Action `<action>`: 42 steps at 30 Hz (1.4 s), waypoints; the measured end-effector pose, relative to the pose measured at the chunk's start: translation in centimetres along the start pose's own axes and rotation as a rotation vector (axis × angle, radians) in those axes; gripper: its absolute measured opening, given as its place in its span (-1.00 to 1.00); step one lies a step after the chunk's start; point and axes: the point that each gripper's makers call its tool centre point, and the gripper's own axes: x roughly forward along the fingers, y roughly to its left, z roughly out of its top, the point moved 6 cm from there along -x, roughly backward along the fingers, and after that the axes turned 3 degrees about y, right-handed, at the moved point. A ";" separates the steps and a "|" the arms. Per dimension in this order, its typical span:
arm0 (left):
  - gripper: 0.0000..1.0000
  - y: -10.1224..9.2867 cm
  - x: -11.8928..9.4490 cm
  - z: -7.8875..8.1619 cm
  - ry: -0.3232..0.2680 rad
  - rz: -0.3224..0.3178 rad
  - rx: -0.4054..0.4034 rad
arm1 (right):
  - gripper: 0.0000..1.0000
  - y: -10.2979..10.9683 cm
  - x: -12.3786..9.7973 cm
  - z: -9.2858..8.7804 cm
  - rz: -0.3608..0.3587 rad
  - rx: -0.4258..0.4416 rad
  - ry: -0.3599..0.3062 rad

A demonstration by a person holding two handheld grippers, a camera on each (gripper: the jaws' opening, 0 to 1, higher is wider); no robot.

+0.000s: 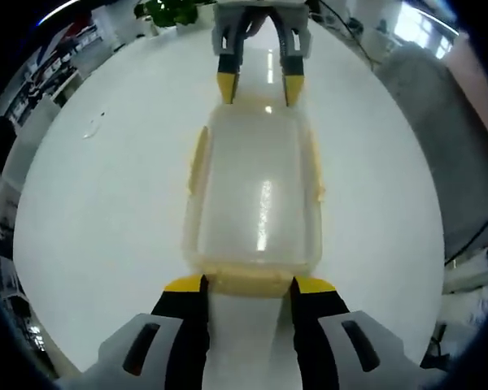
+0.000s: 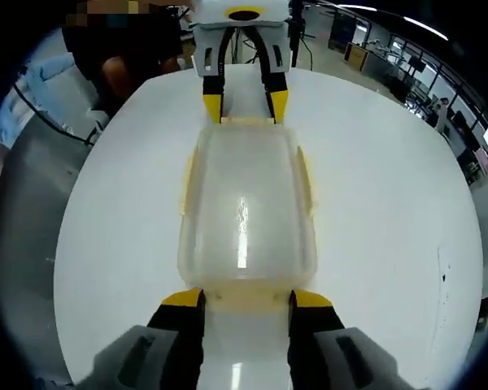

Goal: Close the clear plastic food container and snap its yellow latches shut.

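White table (image 1: 106, 203) bears one lidded container (image 1: 256, 195) between two spread tongs (image 1: 248, 284) (image 2: 240, 299).

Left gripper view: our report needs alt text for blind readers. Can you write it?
A clear plastic food container with yellow latches sits lid-on on a white table, between the left gripper at its near end and the right gripper at its far end, both with jaws open.
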 end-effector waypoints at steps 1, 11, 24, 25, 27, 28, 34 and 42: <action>-0.22 0.0 0.0 0.0 0.001 -0.003 0.001 | -0.24 0.0 0.0 0.0 0.000 -0.001 0.000; -0.26 0.3 0.2 -0.2 -0.002 -0.009 0.014 | -0.26 -0.1 0.1 0.1 -0.002 -0.003 0.012; -0.27 0.0 0.0 0.0 0.020 -0.008 0.012 | -0.27 0.3 0.1 0.2 0.003 -0.008 0.033; -0.27 -0.1 -0.1 0.0 0.020 -0.008 0.013 | -0.27 0.3 0.1 0.2 0.005 -0.009 0.034; -0.27 -0.3 -0.5 0.2 0.015 -0.012 0.012 | -0.27 0.5 0.1 0.2 0.009 -0.007 0.038; -0.27 -0.3 -0.6 0.2 0.013 -0.014 0.011 | -0.27 0.6 0.0 0.2 0.010 -0.008 0.039; -0.27 -0.6 -1.2 0.1 0.022 -0.010 0.008 | -0.27 0.9 -0.8 0.7 0.012 -0.008 0.019; -0.27 -1.1 -2.2 0.6 0.026 -0.015 0.009 | -0.27 1.5 -1.9 1.1 0.007 -0.012 0.005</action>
